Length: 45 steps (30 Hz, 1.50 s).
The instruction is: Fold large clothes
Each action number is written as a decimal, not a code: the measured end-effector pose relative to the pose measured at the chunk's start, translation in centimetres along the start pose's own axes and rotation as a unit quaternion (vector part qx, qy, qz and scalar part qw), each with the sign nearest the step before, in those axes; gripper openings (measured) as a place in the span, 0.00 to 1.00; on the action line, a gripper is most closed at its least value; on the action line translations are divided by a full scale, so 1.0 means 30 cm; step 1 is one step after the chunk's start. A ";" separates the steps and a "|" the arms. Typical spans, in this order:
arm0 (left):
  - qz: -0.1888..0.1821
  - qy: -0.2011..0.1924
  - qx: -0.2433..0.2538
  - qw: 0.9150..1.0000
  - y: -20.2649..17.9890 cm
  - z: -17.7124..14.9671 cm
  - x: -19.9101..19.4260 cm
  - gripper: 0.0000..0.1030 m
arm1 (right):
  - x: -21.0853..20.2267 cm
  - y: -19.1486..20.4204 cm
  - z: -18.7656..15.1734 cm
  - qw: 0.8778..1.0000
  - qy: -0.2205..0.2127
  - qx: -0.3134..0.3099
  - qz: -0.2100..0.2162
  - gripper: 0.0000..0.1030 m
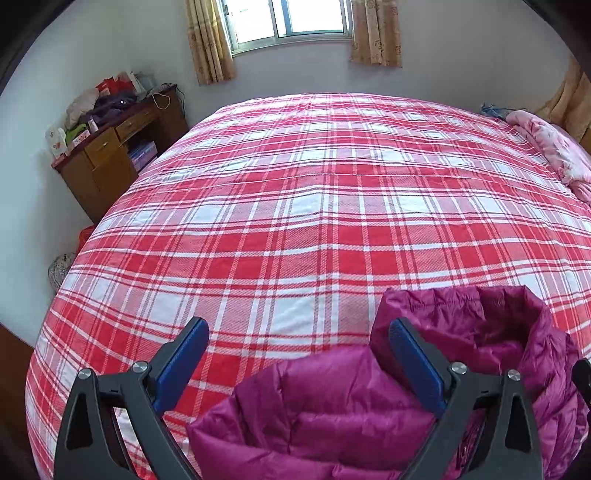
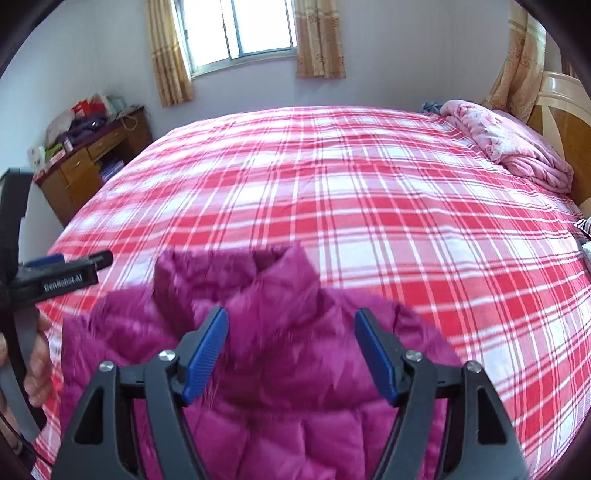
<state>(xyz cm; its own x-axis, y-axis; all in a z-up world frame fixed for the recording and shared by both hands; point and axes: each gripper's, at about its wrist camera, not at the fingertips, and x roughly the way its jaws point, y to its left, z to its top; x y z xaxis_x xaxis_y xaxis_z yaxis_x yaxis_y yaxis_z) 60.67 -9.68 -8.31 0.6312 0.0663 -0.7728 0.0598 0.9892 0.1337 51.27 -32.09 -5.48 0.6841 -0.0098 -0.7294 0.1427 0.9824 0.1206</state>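
Observation:
A magenta quilted puffer jacket (image 2: 291, 354) lies at the near edge of the bed, its stand-up collar (image 2: 273, 273) pointing toward the far side. It also shows in the left wrist view (image 1: 332, 402), lower right. My left gripper (image 1: 299, 336) is open above the jacket's left shoulder, with nothing between its blue pads. It also appears at the left edge of the right wrist view (image 2: 74, 264). My right gripper (image 2: 291, 328) is open over the jacket just below the collar, gripping nothing.
The bed (image 2: 369, 192) has a red and white plaid sheet. A folded pink quilt (image 2: 506, 136) lies at the far right by the headboard (image 2: 565, 110). A wooden desk (image 1: 110, 155) piled with clutter stands left of the bed. A window (image 1: 291, 18) is on the far wall.

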 end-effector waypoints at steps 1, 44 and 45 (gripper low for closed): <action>-0.002 0.009 0.006 1.000 -0.029 0.017 0.024 0.96 | 0.027 -0.007 0.027 1.000 0.010 0.005 0.002 0.76; -0.085 -0.009 0.076 0.993 -0.062 -0.273 -0.069 0.14 | 0.173 -0.121 -0.168 0.989 0.064 -0.094 -0.094 0.05; -0.085 -0.024 0.071 0.994 -0.053 -0.265 -0.104 0.14 | 0.174 -0.119 -0.171 0.989 0.061 -0.095 -0.095 0.05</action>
<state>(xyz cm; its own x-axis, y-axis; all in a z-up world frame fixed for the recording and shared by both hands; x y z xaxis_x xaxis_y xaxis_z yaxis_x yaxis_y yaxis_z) 52.45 -10.43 -11.04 0.6393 -0.1097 -0.7611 0.2750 0.9569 0.0930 50.66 -34.70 -13.16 0.5646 -0.1859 -0.8042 0.1147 0.9825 -0.1466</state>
